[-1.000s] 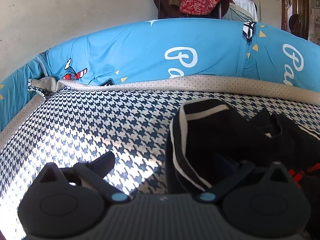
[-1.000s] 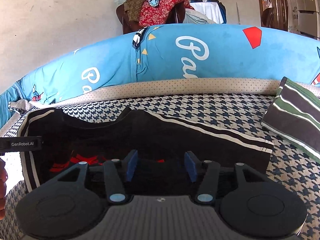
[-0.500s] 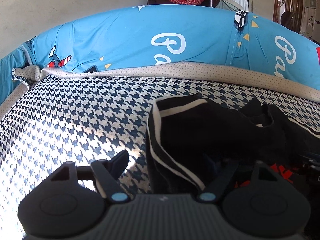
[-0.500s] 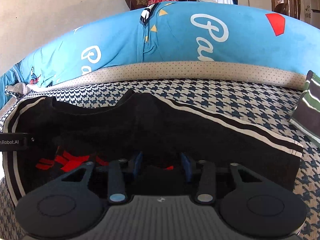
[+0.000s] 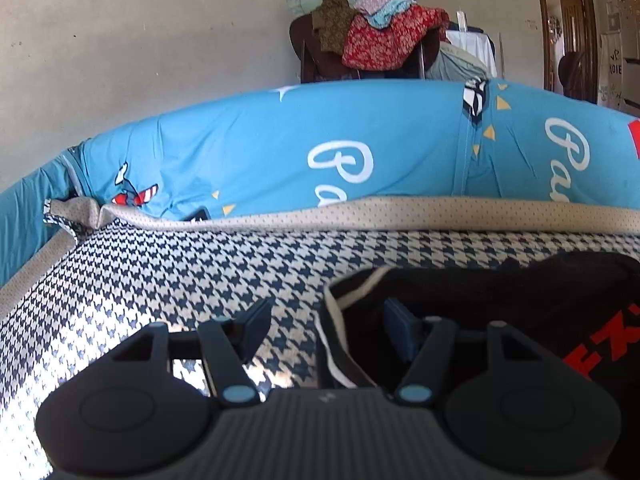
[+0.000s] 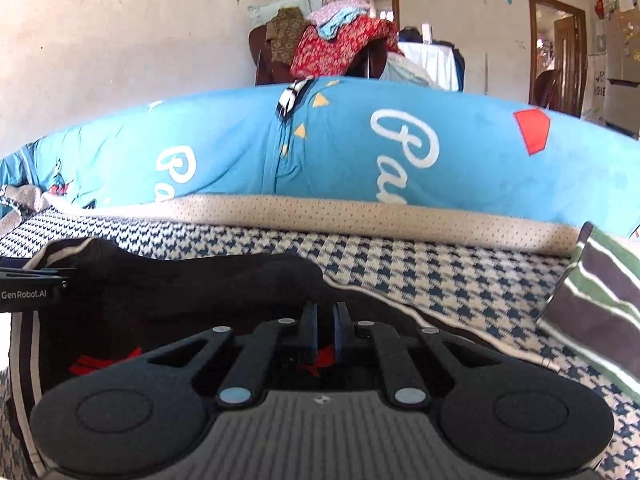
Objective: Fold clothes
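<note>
On the left, the left gripper [image 5: 326, 326] hangs low over the houndstooth cover [image 5: 168, 280] of the bed. Its jaws have just been closing and stand partly apart; the white-striped edge of the black garment [image 5: 500, 304] lies between them, with one finger [image 5: 256, 322] over bare cover and the other over the dark cloth. Whether the pads press the cloth cannot be told. Red lettering shows on the garment near the right edge of the left wrist view.

In the right wrist view the black garment [image 6: 200, 284] spreads across the cover [image 6: 440, 280] from the left edge to the middle, its white-piped border running down to the right. The right gripper [image 6: 324, 330] sits on it with jaws drawn together, pinching a fold of the black cloth between the pads. The side of the other gripper shows at the left edge.

Further right, a green, dark and white striped cloth [image 6: 600, 312] lies on the cover, apart from the black garment. Behind everything runs a blue printed bolster [image 6: 400, 148], and beyond it a chair heaped with clothes [image 6: 332, 44].
</note>
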Demonstrator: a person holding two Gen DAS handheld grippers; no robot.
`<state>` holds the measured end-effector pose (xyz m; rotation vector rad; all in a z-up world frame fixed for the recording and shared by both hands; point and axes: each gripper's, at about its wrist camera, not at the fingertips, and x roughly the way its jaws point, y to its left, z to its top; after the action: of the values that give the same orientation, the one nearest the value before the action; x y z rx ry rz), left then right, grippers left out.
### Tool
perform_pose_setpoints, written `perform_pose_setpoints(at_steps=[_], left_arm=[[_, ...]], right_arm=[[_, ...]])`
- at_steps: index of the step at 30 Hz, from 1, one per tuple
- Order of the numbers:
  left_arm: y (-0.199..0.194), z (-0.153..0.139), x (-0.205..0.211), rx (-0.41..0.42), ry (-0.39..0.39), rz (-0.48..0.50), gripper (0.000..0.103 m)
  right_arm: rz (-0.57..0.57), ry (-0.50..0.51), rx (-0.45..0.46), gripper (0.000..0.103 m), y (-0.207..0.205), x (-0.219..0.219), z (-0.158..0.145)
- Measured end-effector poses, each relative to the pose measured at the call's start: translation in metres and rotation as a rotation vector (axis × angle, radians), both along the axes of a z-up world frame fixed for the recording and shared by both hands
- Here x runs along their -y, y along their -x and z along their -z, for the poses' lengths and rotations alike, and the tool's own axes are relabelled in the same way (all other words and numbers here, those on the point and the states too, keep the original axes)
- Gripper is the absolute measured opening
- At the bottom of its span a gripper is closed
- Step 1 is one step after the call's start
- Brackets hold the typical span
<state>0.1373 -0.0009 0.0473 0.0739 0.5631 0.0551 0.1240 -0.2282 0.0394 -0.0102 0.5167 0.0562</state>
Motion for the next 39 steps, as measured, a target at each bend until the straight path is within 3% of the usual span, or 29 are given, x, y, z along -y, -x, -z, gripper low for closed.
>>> perform_pose_setpoints(at_steps=[2, 6, 10, 13, 19, 21, 23, 26, 31, 35, 39], left_arm=[[0.003, -0.01, -0.001, 0.055, 0.03, 0.018, 0.076], [0.009, -0.019, 0.007, 0.089, 0.048, 0.099, 0.083], [0.012, -0.017, 0.015, 0.037, 0.096, 0.204, 0.083], [0.015, -0.014, 0.019, -0.007, 0.135, 0.278, 0.09], [0.008, 0.002, 0.023, -0.124, 0.185, 0.347, 0.097], [0.004, 0.01, 0.027, -0.163, 0.174, 0.343, 0.097], [0.001, 0.016, 0.03, -0.181, 0.143, 0.321, 0.089], [-0.003, 0.02, 0.029, -0.2, 0.164, 0.297, 0.077], [-0.009, 0.024, 0.027, -0.204, 0.164, 0.241, 0.067], [-0.013, 0.025, 0.025, -0.208, 0.174, 0.206, 0.066], [-0.015, 0.024, 0.023, -0.21, 0.182, 0.192, 0.066]], right_arm=[[0.045, -0.007, 0.037, 0.008, -0.001, 0.006, -0.007], [0.158, -0.025, 0.062, 0.008, -0.007, 0.024, -0.012], [0.264, 0.007, 0.056, 0.008, -0.014, 0.036, -0.01], [0.331, 0.009, 0.042, 0.008, -0.016, 0.046, -0.008], [0.342, -0.011, -0.019, 0.009, -0.015, 0.055, -0.005], [0.321, -0.009, -0.019, 0.013, -0.012, 0.053, -0.007], [0.287, -0.006, -0.01, 0.018, -0.008, 0.05, -0.011], [0.224, -0.016, -0.001, 0.025, 0.0, 0.047, -0.018], [0.081, -0.03, -0.011, 0.036, 0.011, 0.037, -0.022], [-0.099, -0.009, -0.041, 0.046, 0.02, 0.019, -0.02], [-0.286, 0.081, -0.04, 0.058, 0.03, -0.009, -0.011]])
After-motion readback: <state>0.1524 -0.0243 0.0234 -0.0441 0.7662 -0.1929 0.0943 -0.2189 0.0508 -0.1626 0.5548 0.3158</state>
